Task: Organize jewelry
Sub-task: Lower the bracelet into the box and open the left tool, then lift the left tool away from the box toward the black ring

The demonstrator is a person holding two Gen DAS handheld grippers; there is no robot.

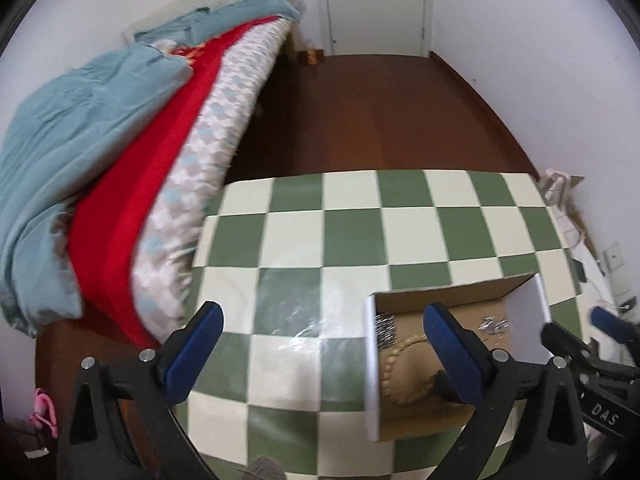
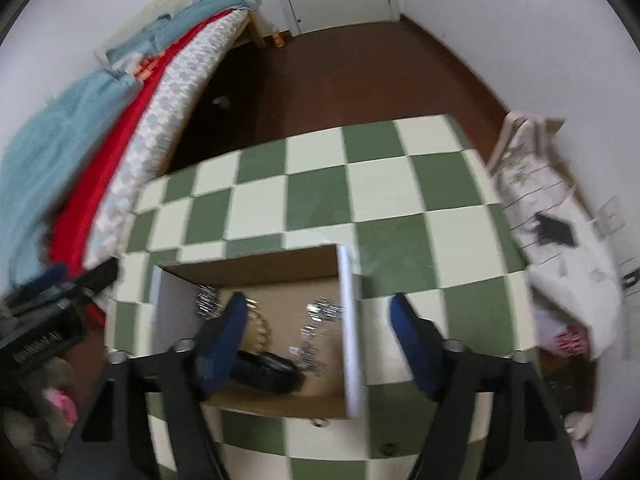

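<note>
Left wrist: left tongs hang spread and empty over the tabletop; the box collects a beaded bracelet. Right wrist: right tongs gape, empty, straddling the box wall, above silver jewelry.

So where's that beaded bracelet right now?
In the right wrist view the bracelet lies inside the box on the table, behind a black item.

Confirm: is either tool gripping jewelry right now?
No. Left tool and right tool are both open and empty above the cardboard box.
</note>
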